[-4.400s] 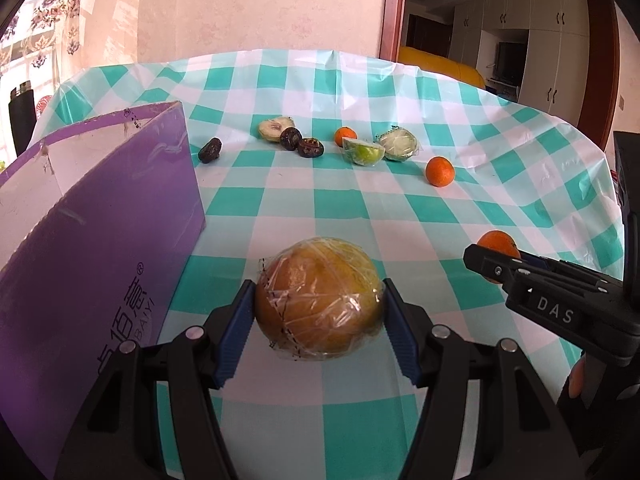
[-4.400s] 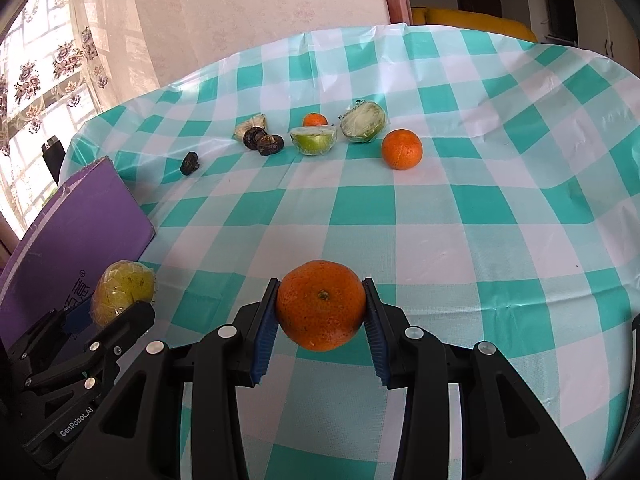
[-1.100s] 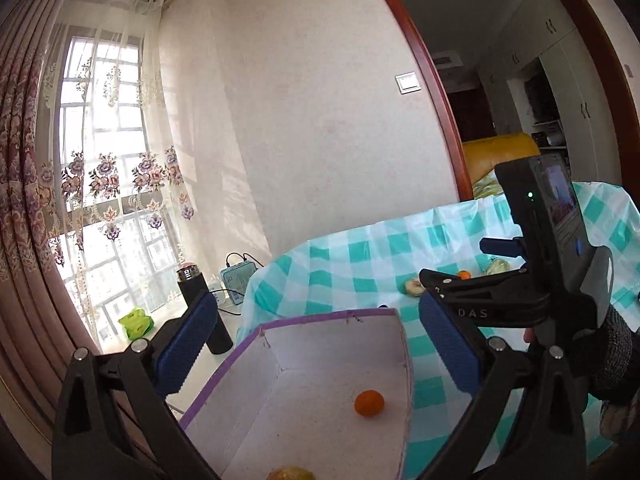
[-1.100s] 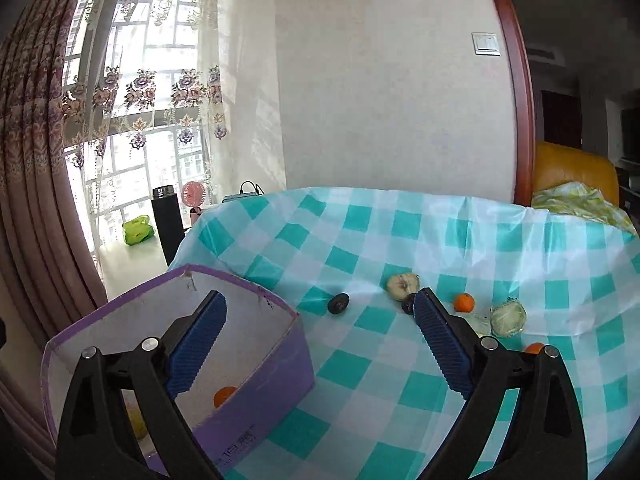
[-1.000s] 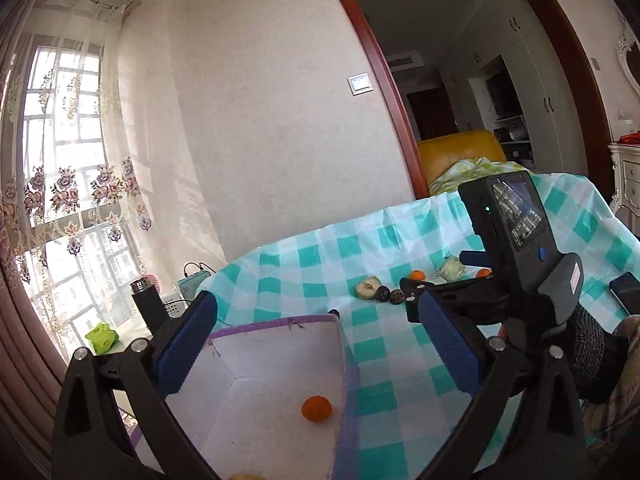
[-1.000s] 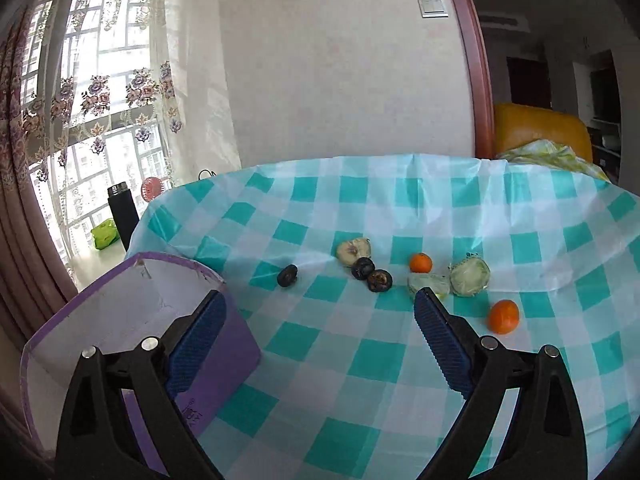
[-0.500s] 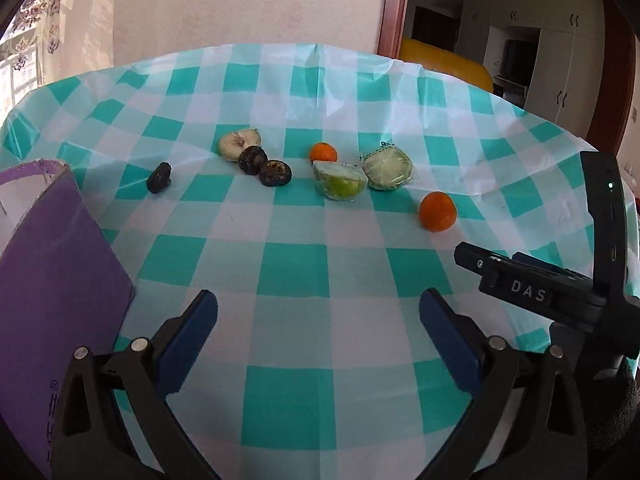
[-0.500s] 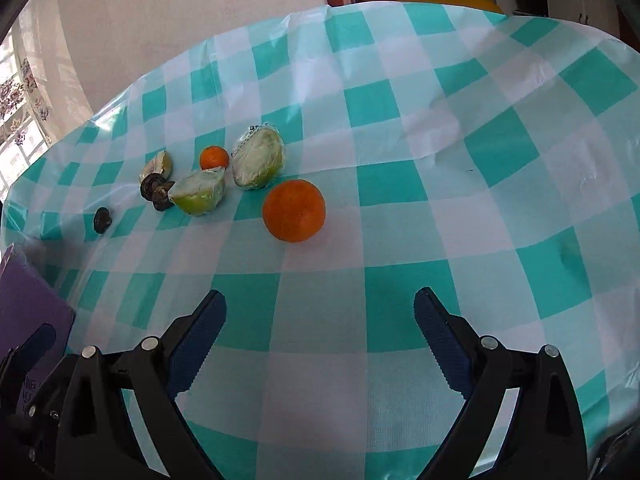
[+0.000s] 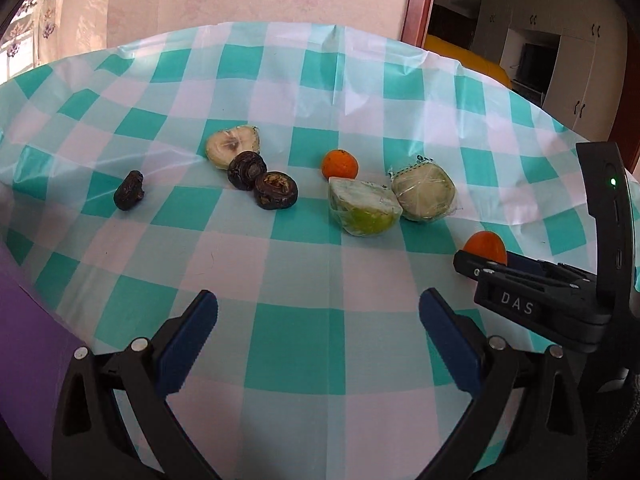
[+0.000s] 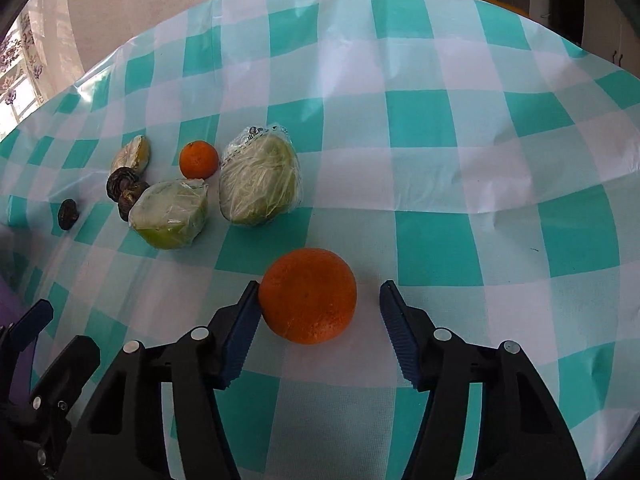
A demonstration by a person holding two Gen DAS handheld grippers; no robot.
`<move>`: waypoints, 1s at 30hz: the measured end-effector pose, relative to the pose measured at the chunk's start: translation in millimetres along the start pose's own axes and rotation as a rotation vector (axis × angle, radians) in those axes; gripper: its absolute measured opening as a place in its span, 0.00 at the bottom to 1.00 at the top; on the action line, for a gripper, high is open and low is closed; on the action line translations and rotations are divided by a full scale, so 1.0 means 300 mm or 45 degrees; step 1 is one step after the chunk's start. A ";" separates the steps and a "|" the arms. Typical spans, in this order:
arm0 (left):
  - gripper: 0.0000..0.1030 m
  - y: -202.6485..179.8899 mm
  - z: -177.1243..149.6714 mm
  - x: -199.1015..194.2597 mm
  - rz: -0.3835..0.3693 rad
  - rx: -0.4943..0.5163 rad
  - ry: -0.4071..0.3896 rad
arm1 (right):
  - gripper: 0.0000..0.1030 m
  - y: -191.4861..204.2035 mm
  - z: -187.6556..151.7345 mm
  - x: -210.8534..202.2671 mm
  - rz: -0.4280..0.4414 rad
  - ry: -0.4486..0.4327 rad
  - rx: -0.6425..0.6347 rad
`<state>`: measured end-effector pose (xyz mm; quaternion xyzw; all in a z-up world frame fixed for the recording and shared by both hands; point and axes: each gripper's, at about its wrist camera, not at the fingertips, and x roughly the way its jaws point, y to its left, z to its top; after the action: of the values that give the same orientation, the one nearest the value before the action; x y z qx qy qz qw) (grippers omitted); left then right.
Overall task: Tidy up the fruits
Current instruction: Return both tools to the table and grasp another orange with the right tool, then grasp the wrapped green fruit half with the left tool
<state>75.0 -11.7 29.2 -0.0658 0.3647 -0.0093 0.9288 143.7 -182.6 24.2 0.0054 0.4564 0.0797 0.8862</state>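
Right gripper [image 9: 496, 268], marked "DAS", jaws closing around orange [image 10: 307, 295].

A home dining room: checked tablecloth [image 9: 296, 344] over the table, floral curtains [image 9: 36, 8], white cupboards [image 9: 576, 68] through the doorway [image 9: 420, 4].

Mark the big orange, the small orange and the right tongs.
big orange [image 10: 307, 295]: right wrist view, middle of its peel.
small orange [image 10: 199, 159]: right wrist view, centre of the fruit.
right tongs [image 10: 320, 320]: right wrist view, midway between the tips.
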 end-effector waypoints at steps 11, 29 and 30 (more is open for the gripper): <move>0.98 -0.094 0.134 0.186 -0.028 0.043 0.070 | 0.43 -0.213 -0.046 -0.034 0.155 -0.111 0.465; 0.59 -0.133 0.232 0.350 0.008 0.094 0.178 | 0.43 -0.165 -0.041 -0.036 0.148 -0.129 0.357; 0.59 -0.126 0.233 0.349 0.003 0.077 0.176 | 0.43 -0.166 -0.041 -0.036 0.149 -0.131 0.358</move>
<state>200.4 -47.9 13.9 -0.0366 0.4276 -0.0239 0.9029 134.1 -234.1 21.7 0.1599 0.4160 0.0661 0.8927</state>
